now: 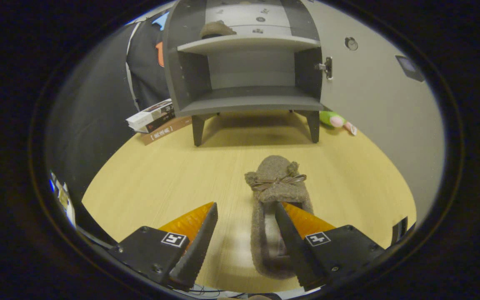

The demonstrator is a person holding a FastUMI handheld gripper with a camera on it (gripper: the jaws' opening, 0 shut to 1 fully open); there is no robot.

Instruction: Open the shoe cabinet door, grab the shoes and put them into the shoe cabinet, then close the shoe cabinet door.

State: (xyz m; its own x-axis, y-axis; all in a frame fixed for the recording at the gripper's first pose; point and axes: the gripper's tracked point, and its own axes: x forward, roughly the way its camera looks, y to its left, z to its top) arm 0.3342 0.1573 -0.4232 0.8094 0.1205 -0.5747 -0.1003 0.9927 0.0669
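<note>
Fuzzy brown bow slipper (274,196), lower centre | gripper (246,227) fingers spread, straddling one side wall | lower further before pinching.

Shoe cabinet standing open at upper centre, one slipper shelved and one on the tabletop.

The grey shoe cabinet (248,79) stands on short legs with its door (373,96) swung wide to the right. A brown fuzzy slipper (217,29) rests on its upper shelf; its lower shelf is bare. A second slipper (275,196), bow-trimmed, lies at lower centre, toe toward the cabinet.
</note>
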